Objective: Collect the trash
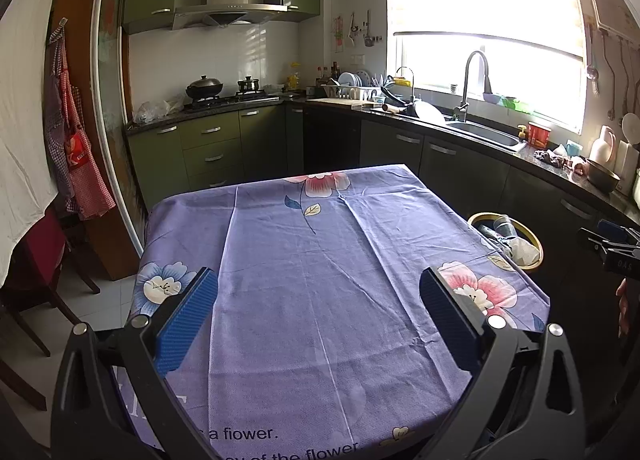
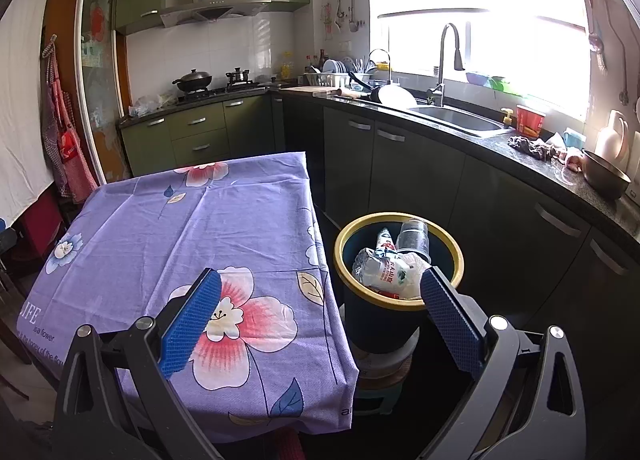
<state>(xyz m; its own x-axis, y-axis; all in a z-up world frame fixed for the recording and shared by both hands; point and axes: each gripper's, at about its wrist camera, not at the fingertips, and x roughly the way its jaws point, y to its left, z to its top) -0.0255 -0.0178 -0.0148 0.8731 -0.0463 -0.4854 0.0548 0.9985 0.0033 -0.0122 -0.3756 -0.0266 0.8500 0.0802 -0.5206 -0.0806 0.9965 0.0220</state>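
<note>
In the left wrist view, the trash bin (image 1: 534, 248) at the right is half hidden behind the tablecloth (image 1: 320, 280), and the printed text at the lower edge is cut off. The right claw (image 1: 612, 248) is cut by the right edge; its jaws cannot be judged. In the right wrist view, the bin's lower part (image 2: 380, 332) is in dark shadow. The bottles (image 2: 316, 58) near the dish rack are too small to tell.

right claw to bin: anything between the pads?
Right wrist view: both claws open. Between the right claw pads, only tablecloth edge and the trash bin rim.
</note>
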